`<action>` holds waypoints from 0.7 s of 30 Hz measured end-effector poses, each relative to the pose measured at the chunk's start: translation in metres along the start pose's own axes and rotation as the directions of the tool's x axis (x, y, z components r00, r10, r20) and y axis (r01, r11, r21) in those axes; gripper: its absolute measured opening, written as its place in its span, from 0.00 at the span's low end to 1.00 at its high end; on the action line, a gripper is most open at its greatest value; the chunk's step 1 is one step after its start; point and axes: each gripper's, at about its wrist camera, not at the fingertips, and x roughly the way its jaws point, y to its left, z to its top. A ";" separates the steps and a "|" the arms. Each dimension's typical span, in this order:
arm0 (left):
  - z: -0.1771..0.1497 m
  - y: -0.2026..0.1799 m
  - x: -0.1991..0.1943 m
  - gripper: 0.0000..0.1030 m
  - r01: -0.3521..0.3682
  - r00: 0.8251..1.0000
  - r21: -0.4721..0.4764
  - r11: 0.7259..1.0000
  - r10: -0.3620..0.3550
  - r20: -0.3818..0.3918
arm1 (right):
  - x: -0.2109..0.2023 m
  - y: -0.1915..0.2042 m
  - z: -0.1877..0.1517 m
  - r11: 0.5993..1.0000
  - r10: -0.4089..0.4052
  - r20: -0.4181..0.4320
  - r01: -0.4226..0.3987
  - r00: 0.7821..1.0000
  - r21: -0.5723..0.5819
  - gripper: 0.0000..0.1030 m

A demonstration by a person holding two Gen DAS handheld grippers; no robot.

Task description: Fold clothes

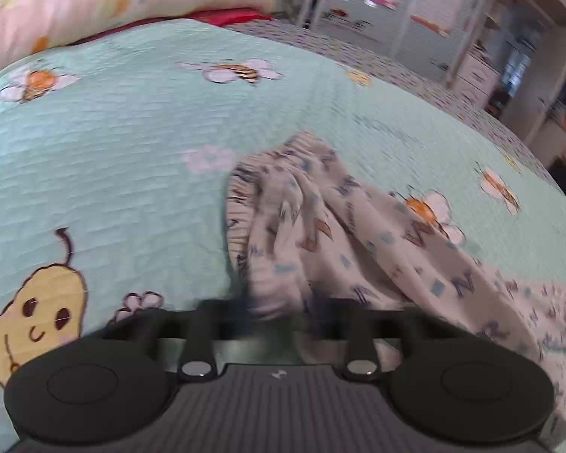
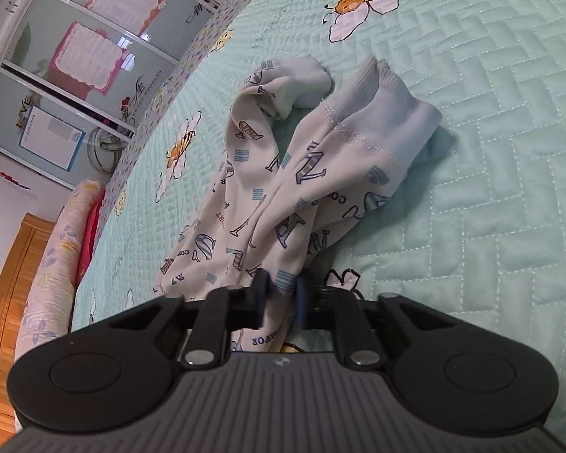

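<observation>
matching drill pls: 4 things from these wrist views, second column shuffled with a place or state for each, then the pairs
Things:
1. right gripper
2. pale blue cuffs
3. bedspread
4. pillow

Place or state:
A. mint green, quilted, printed with bees
B. far end of the garment, lying on the bed
C. pink, floral, at the bed's far edge
D. shut on the letter-print garment

Pairs: 1-D, 2-B, 3-A, 4-C
</observation>
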 end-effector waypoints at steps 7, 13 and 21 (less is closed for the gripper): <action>-0.003 -0.002 -0.087 0.22 0.069 0.973 0.048 0.996 -0.078 0.219 | -0.062 0.018 0.021 0.992 0.115 0.117 -0.107 0.986 -0.069 0.03; -0.003 -0.008 -0.159 0.22 0.108 0.940 0.097 0.989 -0.133 0.315 | -0.122 0.029 0.040 0.979 0.197 0.223 -0.179 0.955 -0.097 0.03; 0.033 -0.029 -0.150 0.22 0.104 0.934 0.136 0.985 -0.144 0.328 | -0.108 0.080 0.067 0.969 0.172 0.197 -0.130 0.965 -0.211 0.03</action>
